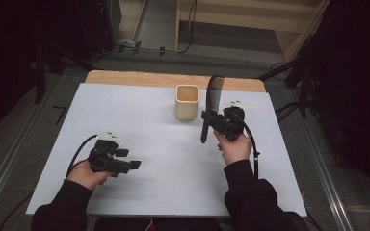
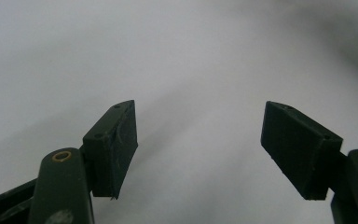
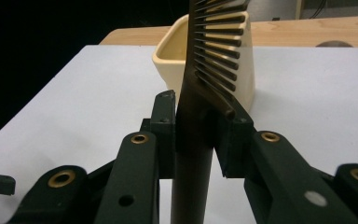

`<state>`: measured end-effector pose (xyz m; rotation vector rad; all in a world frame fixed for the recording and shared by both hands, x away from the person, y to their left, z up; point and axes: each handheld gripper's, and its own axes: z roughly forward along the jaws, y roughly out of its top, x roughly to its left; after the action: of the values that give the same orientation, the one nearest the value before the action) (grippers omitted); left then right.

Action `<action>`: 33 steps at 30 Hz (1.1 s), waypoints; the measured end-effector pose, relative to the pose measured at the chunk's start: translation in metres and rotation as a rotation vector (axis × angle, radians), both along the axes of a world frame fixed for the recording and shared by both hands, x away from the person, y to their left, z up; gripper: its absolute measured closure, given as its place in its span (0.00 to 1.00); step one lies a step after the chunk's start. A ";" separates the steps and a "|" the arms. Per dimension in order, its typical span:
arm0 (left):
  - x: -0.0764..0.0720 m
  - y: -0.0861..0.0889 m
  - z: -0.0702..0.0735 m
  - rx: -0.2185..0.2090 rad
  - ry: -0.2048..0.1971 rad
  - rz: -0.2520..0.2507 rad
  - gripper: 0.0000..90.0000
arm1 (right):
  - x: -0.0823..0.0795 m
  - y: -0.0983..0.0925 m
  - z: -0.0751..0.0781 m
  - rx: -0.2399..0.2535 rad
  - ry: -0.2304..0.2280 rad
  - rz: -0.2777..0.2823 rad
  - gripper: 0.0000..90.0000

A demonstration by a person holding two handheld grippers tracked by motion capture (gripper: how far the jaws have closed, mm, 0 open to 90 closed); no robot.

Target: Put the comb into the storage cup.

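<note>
The white table (image 1: 139,125) takes up the middle of the high view, a strip of bare wood showing along its far edge, and dark floor and stands around it. Most of its surface lies open: the whole left half and the near centre carry nothing but the person's left hand.

The person's forearms, in black sleeves, come in from the bottom edge. The left hand (image 1: 84,175), at lower left, holds the left gripper (image 1: 136,165) low over the table and pointing toward the frame's centre. In the left gripper view its jaws stand spread wide with only blank white surface between them.

The right hand (image 1: 235,147), right of centre, holds the right gripper (image 1: 206,117) raised. Its jaws pinch a dark comb (image 1: 214,94) at the join of handle and teeth; the comb stands nearly upright, teeth end up, handle hanging below the jaws. In the right gripper view the comb (image 3: 214,60) is cut off at the top and bottom edges, and its teeth cover part of the cream cup (image 3: 168,60) behind it.

The cream cup (image 1: 187,102) stands upright at upper centre, just left of the comb and near the far edge. A small white object (image 1: 243,104) lies right of the comb; what it is I cannot make out.
</note>
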<state>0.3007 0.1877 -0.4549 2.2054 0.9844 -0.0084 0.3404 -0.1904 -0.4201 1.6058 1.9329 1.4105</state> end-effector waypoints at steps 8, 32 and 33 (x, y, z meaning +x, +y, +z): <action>0.001 0.004 -0.001 -0.003 0.004 0.014 0.31 | 0.007 0.005 0.006 0.006 -0.008 0.007 0.78; 0.004 0.012 -0.001 -0.007 0.004 0.045 0.31 | 0.032 0.011 0.028 0.020 -0.034 0.024 0.78; 0.004 0.012 -0.001 -0.003 0.006 0.044 0.31 | 0.033 0.011 0.029 0.027 -0.036 0.025 0.78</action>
<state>0.3044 0.2002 -0.4564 2.1818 1.0354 0.0044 0.3729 -0.1795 -0.3915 1.5617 1.9280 1.4709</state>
